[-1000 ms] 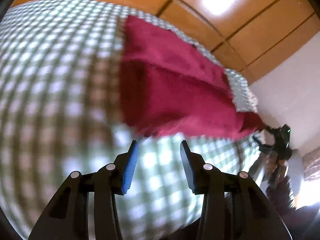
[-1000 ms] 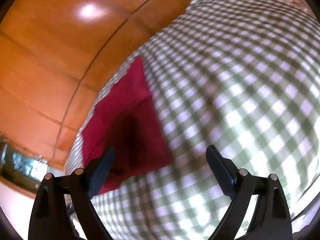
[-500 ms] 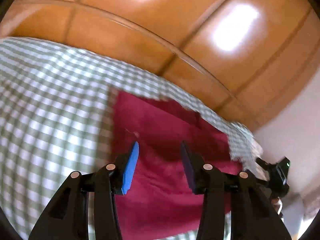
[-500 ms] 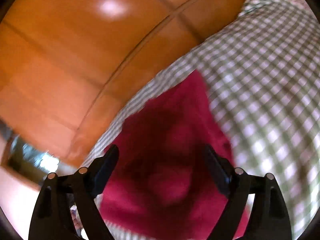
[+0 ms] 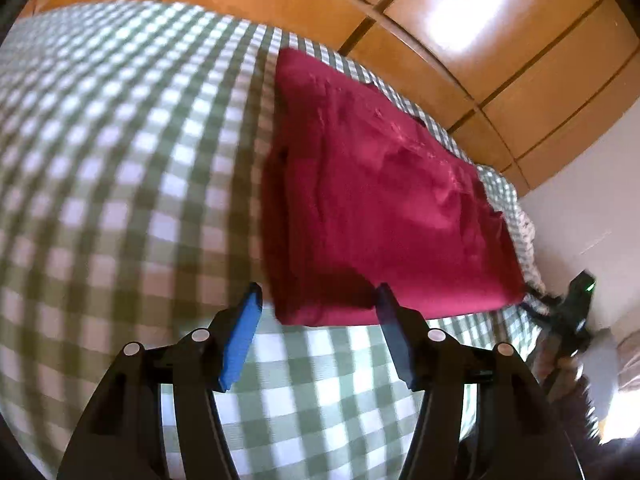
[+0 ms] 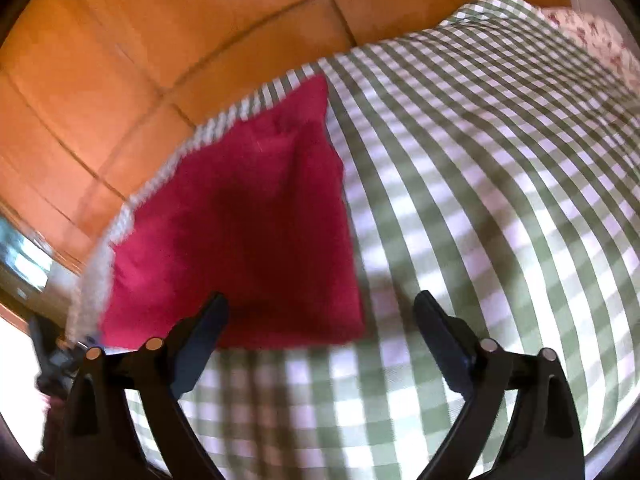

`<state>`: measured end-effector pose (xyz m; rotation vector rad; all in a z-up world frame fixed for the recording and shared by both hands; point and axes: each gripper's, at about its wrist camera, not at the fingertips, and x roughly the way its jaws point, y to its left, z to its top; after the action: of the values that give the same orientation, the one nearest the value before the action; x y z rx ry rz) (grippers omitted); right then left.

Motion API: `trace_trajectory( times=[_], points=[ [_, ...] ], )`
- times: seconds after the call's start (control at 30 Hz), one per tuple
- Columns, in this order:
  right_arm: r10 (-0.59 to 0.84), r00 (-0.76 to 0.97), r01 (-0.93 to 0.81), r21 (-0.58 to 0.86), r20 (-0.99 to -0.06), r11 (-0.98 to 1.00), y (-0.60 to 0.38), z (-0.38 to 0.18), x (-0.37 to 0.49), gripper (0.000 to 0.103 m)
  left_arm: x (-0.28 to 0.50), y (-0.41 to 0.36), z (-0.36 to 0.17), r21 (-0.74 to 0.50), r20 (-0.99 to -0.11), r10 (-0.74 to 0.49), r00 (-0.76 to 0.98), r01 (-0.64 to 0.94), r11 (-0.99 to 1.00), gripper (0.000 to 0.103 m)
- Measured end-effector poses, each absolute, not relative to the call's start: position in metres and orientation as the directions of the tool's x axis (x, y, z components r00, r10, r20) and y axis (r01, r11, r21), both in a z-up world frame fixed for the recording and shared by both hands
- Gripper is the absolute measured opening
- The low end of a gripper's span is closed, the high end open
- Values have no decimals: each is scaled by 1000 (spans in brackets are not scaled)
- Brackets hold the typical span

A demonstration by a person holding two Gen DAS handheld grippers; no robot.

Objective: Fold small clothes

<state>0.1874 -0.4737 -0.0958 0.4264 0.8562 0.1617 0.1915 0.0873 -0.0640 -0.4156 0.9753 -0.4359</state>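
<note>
A dark red garment (image 5: pixel 376 200) lies folded flat in a rough rectangle on the green-and-white checked bedcover (image 5: pixel 120 160). It also shows in the right wrist view (image 6: pixel 248 236). My left gripper (image 5: pixel 318 312) is open and empty, hovering just short of the garment's near left corner. My right gripper (image 6: pixel 320 316) is open wide and empty, just short of the garment's near right corner. Neither gripper touches the cloth.
The orange wood floor (image 5: pixel 480 20) runs past the bed's far edge. A white wall (image 5: pixel 580 208) is at the right. A floral pillow (image 6: pixel 592 36) lies at the far right of the bed. The other gripper (image 5: pixel 568 312) shows at the left wrist view's right edge.
Both grippers have drawn back from over the red garment toward its near edge. The garment lies as before. The left jaws have opened a little wider.
</note>
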Motion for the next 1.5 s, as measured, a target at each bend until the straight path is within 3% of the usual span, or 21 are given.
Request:
trace_trajectory(
  times=[0.03,0.07,0.1,0.13,0.23,0.43,0.67,0.77,0.83,0.87,0.9,1.07,1.3,1.33,1.37,1.4,1.43,1.47,1.5],
  points=[
    [287,647,38,407,-706,913,-468,-100,190,72,192,84,-65,-520,-693,-529,489,169,837,55],
    [271,651,41,390,-709,920,-464,-100,192,66,194,81,-66,-511,-698,-520,492,165,843,44],
    [272,651,29,382,-708,924,-460,-98,194,46,197,79,-68,-516,-700,-524,486,164,841,30],
    [290,642,16,391,-710,920,-456,-97,194,31,199,78,-69,-526,-698,-534,477,164,834,29],
    [299,643,1,392,-705,920,-452,-87,187,22,195,78,-66,-505,-703,-519,487,172,846,22],
    [355,623,-51,417,-697,908,-454,-73,150,21,168,85,-59,-493,-692,-529,491,214,843,20],
    [384,533,-79,407,-754,910,-454,-90,86,21,94,101,-69,-501,-708,-550,443,235,833,20],
    [388,501,-94,397,-773,913,-452,-93,67,22,74,104,-70,-492,-720,-548,425,243,836,25],
    [366,514,-85,378,-776,922,-454,-89,65,40,72,113,-68,-483,-730,-527,436,217,848,35],
    [361,529,-76,381,-768,922,-456,-86,67,45,74,117,-65,-486,-724,-525,448,209,848,46],
    [356,542,-68,383,-761,921,-459,-83,70,48,75,122,-62,-485,-716,-517,470,198,852,51],
    [269,636,-18,335,-724,942,-462,-63,98,54,111,129,-45,-461,-683,-475,555,177,870,51],
    [211,671,2,286,-711,958,-452,-60,144,54,169,94,-47,-381,-718,-426,550,202,902,50],
    [193,666,8,265,-721,964,-449,-62,151,53,175,92,-49,-387,-719,-429,546,198,900,47],
    [171,662,18,243,-730,970,-448,-64,156,53,181,91,-52,-396,-720,-434,542,192,898,38],
    [172,653,13,238,-737,971,-446,-66,161,46,185,90,-54,-395,-723,-428,542,183,900,28],
    [185,645,0,242,-742,970,-444,-67,163,25,189,90,-56,-392,-727,-419,544,172,904,21],
    [190,641,-11,238,-744,971,-441,-66,162,16,189,90,-56,-399,-722,-424,547,172,901,11],
    [175,650,-18,216,-740,976,-439,-63,158,8,187,91,-53,-405,-711,-428,558,174,898,10]
  ],
)
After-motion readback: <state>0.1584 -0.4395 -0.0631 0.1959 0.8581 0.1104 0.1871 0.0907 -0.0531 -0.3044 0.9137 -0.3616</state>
